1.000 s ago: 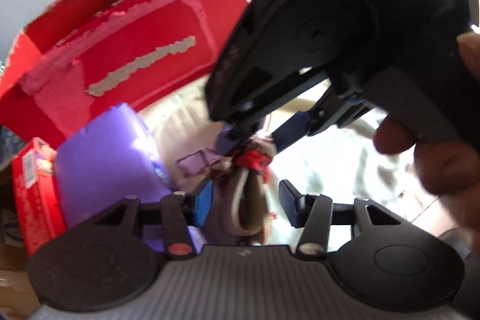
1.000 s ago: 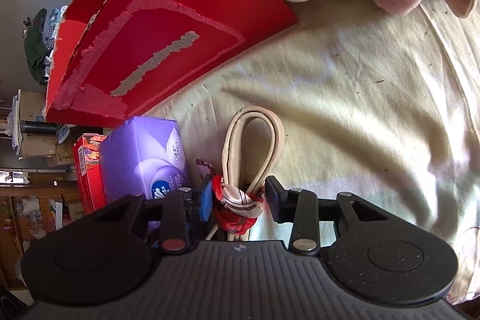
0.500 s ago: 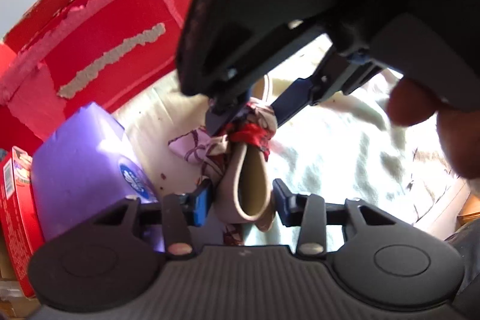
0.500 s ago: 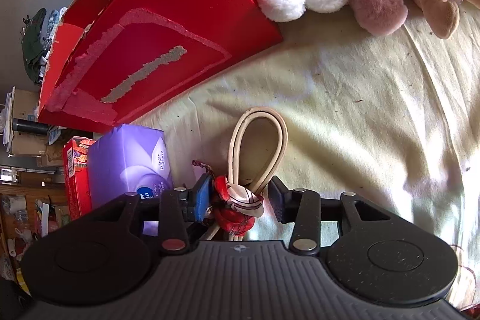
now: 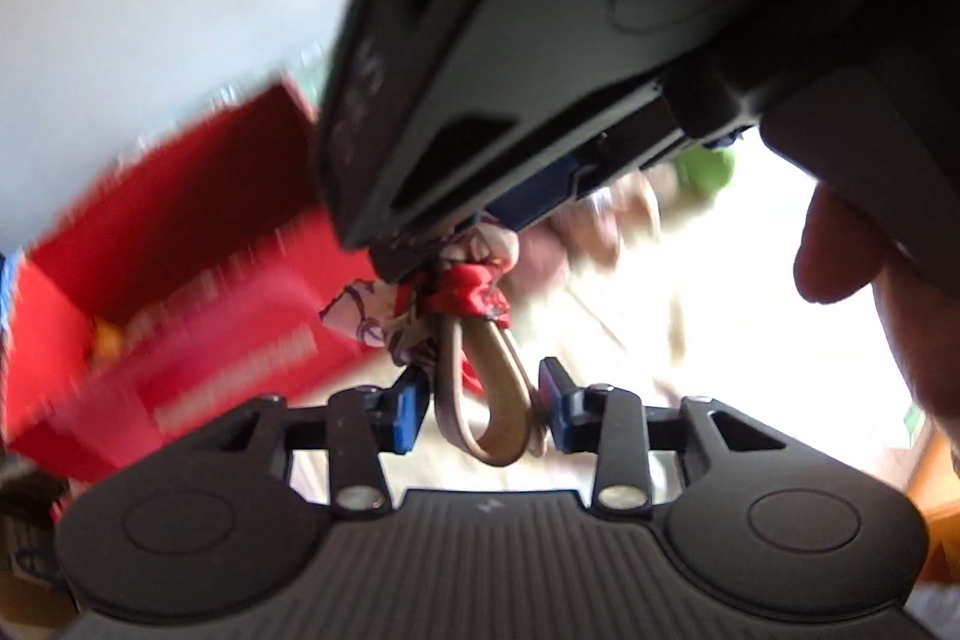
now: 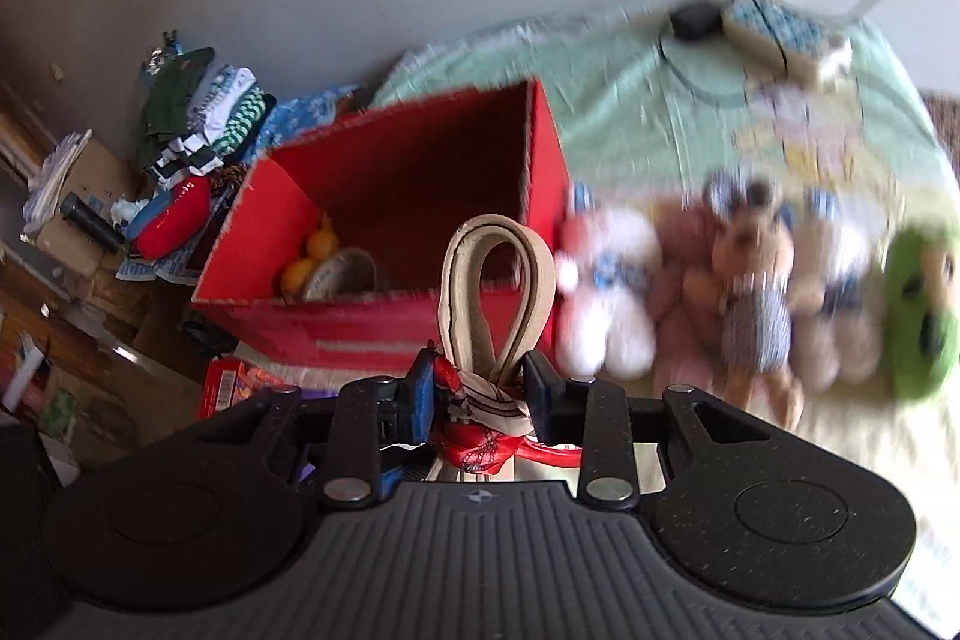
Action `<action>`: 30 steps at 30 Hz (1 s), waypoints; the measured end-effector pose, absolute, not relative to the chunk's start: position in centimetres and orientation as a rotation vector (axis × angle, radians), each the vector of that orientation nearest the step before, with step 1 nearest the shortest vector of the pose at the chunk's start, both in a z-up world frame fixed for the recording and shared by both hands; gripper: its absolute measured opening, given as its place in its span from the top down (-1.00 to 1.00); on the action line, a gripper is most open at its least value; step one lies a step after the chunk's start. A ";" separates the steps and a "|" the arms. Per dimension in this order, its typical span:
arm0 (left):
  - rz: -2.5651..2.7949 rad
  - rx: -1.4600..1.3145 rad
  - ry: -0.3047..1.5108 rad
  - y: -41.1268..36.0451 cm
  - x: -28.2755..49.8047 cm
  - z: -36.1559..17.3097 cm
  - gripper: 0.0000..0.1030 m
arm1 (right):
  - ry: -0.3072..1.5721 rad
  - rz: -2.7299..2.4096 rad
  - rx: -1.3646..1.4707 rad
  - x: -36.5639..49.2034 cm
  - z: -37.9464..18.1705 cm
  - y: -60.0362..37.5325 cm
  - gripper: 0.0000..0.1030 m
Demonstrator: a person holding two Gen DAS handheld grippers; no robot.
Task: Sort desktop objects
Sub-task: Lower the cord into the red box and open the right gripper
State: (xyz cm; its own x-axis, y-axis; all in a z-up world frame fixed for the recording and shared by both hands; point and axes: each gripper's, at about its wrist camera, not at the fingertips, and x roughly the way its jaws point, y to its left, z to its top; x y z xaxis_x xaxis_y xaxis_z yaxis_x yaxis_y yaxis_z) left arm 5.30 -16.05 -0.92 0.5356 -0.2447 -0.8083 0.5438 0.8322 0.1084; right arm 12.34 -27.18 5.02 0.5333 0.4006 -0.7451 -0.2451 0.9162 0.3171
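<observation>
**Strap is up in the air, red box right ahead**

The right gripper (image 6: 477,391) has its jaws closed on the knotted scarf (image 6: 480,421) tied around a cream strap (image 6: 498,292). The strap's loop sticks up and forward from the jaws, long axis pointing away from the camera and toward the red box (image 6: 384,244). So the strap isn't in the box; it's held above and just short of the box's near wall.

The left gripper (image 5: 483,409) is right under it. The bottom loop of the strap (image 5: 486,400) hangs between its fingers, and the jaws look fairly narrow around it. There's a gap on the left side, while the right pad seems to touch a small ring there, so I wouldn't call it a firm hold. The right gripper is clearly the one carrying, and it's the nearer one to the box.

Inside the box, in the near left corner, there's something yellow (image 6: 312,259) and a round tin-like thing (image 6: 342,274). The rest of the floor looks free. To the right of the box sits a row of plush toys (image 6: 744,292), close to its right wall, so swinging wide that way could clip them. My guess is the drop wants to clear the near wall and land in the middle.
</observation>
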 end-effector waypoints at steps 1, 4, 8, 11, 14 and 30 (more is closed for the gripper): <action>-0.479 0.369 0.869 -16.0 6.2 0.2 0.24 | 0.896 0.402 0.130 13.1 6.7 -26.8 0.35; -0.469 0.365 0.805 -15.8 9.0 3.4 0.24 | 0.862 0.410 0.121 16.8 9.3 -26.3 0.36; -0.441 0.421 0.763 -14.1 13.1 5.8 0.26 | 0.868 0.386 0.284 20.9 9.7 -25.7 0.36; -0.405 0.533 0.780 -11.3 16.7 5.4 0.26 | 0.939 0.382 0.478 22.8 7.6 -24.7 0.37; -0.373 0.643 0.803 -8.7 19.8 4.6 0.13 | 1.008 0.373 0.641 24.2 4.7 -22.9 0.40; -0.498 0.848 1.073 -3.3 27.0 -6.3 0.12 | 1.232 0.131 0.938 28.6 -6.4 -15.9 0.43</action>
